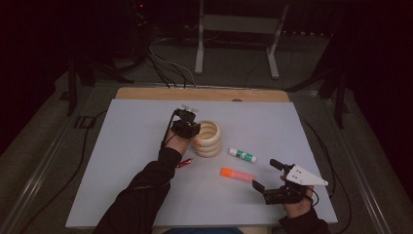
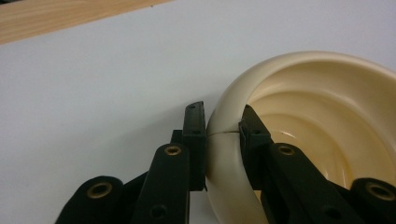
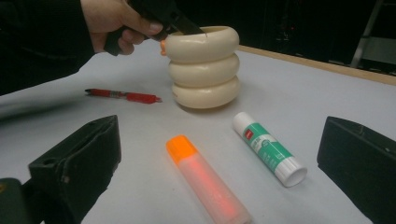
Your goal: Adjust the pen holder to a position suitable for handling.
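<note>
**Left gripper pinches the rim of the cream holder**

The left gripper (image 1: pixel 187 127) sits at the left side of the cream holder (image 1: pixel 208 139), which stands near the middle of the grey table (image 1: pixel 126 146). Its jaws are pressed onto the holder's top rim (image 2: pixel 224 126), one jaw outside the wall and the other inside the hollow. The right gripper (image 1: pixel 268 178) rests at the near right, well apart from the holder, its jaws spread with nothing between them.

The holder (image 3: pixel 203 67) is a glossy cream pot shaped like three rounded rings stacked upright, open at the top. An orange highlighter (image 3: pixel 205 179) and a green-and-white glue stick (image 3: pixel 268 148) lie near it on the right gripper's side, and a red pen (image 3: pixel 123 96) lies to its left, near the person's sleeve (image 1: pixel 141 190).
</note>
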Available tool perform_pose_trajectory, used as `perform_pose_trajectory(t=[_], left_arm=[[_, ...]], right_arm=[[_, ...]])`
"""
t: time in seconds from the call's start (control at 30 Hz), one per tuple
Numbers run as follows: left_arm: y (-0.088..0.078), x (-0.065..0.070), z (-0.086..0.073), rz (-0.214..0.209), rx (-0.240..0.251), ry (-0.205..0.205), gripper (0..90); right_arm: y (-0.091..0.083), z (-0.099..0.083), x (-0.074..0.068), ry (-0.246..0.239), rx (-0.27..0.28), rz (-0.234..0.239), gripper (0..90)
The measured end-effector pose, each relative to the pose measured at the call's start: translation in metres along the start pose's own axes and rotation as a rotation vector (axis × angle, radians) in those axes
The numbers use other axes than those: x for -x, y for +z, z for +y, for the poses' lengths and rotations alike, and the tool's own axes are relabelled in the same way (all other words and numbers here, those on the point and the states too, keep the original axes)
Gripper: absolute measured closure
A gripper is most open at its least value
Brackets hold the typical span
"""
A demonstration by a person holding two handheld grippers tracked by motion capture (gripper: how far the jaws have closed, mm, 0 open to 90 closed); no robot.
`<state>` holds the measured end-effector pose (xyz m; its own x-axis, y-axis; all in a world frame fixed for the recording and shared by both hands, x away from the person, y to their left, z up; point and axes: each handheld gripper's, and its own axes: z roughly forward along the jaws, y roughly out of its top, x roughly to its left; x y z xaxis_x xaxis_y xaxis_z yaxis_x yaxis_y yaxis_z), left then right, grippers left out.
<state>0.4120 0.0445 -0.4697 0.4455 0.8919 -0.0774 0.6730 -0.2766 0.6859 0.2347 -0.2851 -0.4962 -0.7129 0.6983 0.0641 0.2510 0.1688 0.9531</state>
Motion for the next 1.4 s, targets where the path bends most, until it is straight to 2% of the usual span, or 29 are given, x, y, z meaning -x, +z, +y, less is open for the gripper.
perform_pose_trajectory(t=[0.17, 0.4, 0.5, 0.63, 0.9, 1.1, 1.13, 1.4], left_arm=[[0.0, 0.002, 0.0, 0.0, 0.0, 0.006, 77.4], [0.0, 0.001, 0.001, -0.038, 0.006, -0.004, 74.6], [-0.002, 0.002, 0.002, -0.046, 0.024, -0.009, 70.2], [-0.007, 0.0, 0.005, -0.059, 0.038, -0.013, 58.7], [-0.017, 0.0, 0.007, -0.095, 0.062, -0.013, 51.1], [-0.028, 0.002, 0.009, -0.102, 0.08, 0.004, 37.6], [-0.03, 0.002, 0.01, -0.101, 0.083, 0.014, 37.6], [-0.046, 0.001, 0.012, -0.15, 0.101, 0.059, 19.5]], right_arm=[[0.0, 0.0, 0.0, -0.002, 0.001, 0.0, 0.0], [0.0, 0.0, 0.0, -0.003, 0.0, 0.0, 0.0], [0.0, 0.0, 0.0, -0.003, 0.0, -0.001, 0.0], [0.0, 0.0, 0.0, -0.002, -0.002, -0.001, 0.0], [0.0, 0.0, 0.0, -0.003, -0.003, -0.003, 0.0], [0.0, 0.0, 0.0, -0.003, -0.002, -0.003, 0.0], [0.0, 0.0, 0.0, -0.003, -0.002, -0.003, 0.0], [0.0, 0.0, 0.0, -0.003, -0.002, -0.003, 0.0]])
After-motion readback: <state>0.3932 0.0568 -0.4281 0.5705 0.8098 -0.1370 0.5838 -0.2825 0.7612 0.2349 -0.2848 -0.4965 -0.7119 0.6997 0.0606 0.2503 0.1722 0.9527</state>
